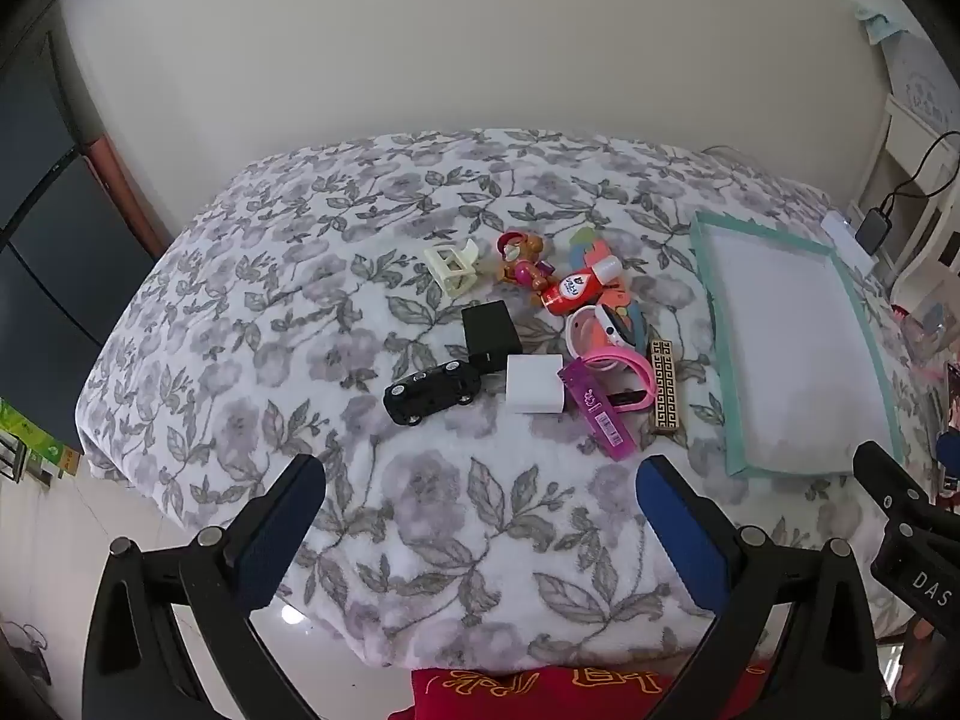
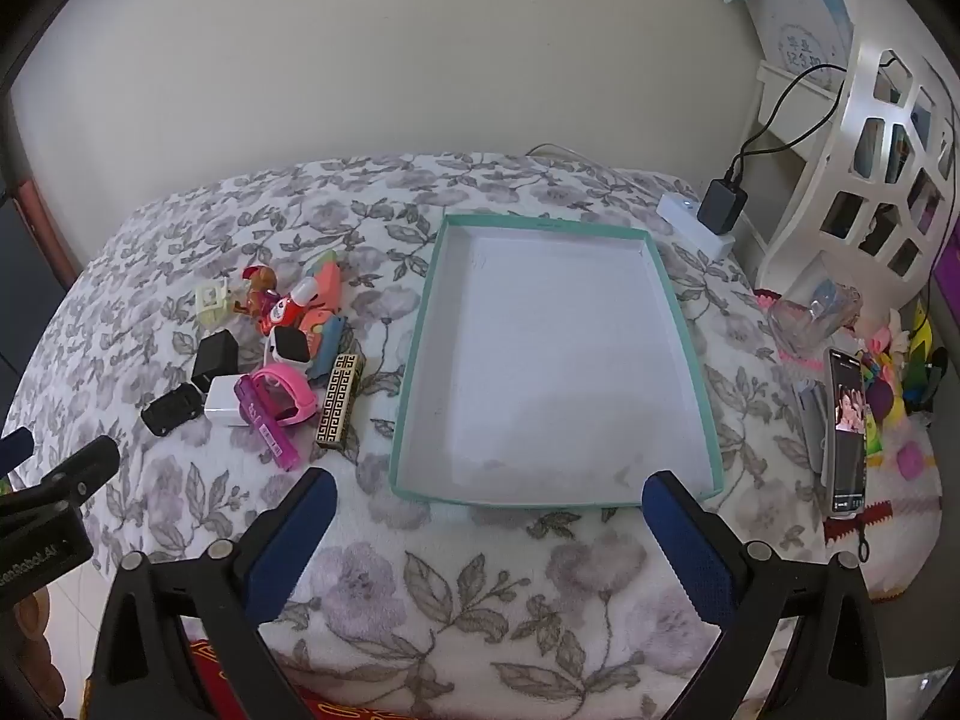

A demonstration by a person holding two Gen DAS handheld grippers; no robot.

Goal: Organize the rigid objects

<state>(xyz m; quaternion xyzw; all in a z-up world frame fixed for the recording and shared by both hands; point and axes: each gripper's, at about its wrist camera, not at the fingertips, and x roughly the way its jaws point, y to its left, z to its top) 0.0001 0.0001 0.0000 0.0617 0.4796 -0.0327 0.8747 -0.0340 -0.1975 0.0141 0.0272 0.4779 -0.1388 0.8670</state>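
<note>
A pile of small rigid objects lies on a floral blanket: a black toy car (image 1: pixel 433 391) (image 2: pixel 171 409), a white block (image 1: pixel 536 392) (image 2: pixel 221 408), a black box (image 1: pixel 491 333) (image 2: pixel 215 358), a purple bar (image 1: pixel 597 413) (image 2: pixel 269 427), a pink watch (image 1: pixel 612 339) (image 2: pixel 289 397), a patterned gold case (image 1: pixel 664 386) (image 2: pixel 341 399), a red bottle (image 1: pixel 579 287) and a cream toy chair (image 1: pixel 453 267). An empty teal-rimmed tray (image 1: pixel 892 402) (image 2: pixel 408 367) lies to their right. My left gripper (image 1: pixel 480 525) is open, short of the pile. My right gripper (image 2: pixel 487 531) is open, before the tray.
A phone (image 2: pixel 847 429) stands at the blanket's right edge among toys. A charger and white power strip (image 2: pixel 708 213) sit behind the tray. A white lattice shelf (image 2: pixel 870 138) stands far right. A wall runs behind the blanket.
</note>
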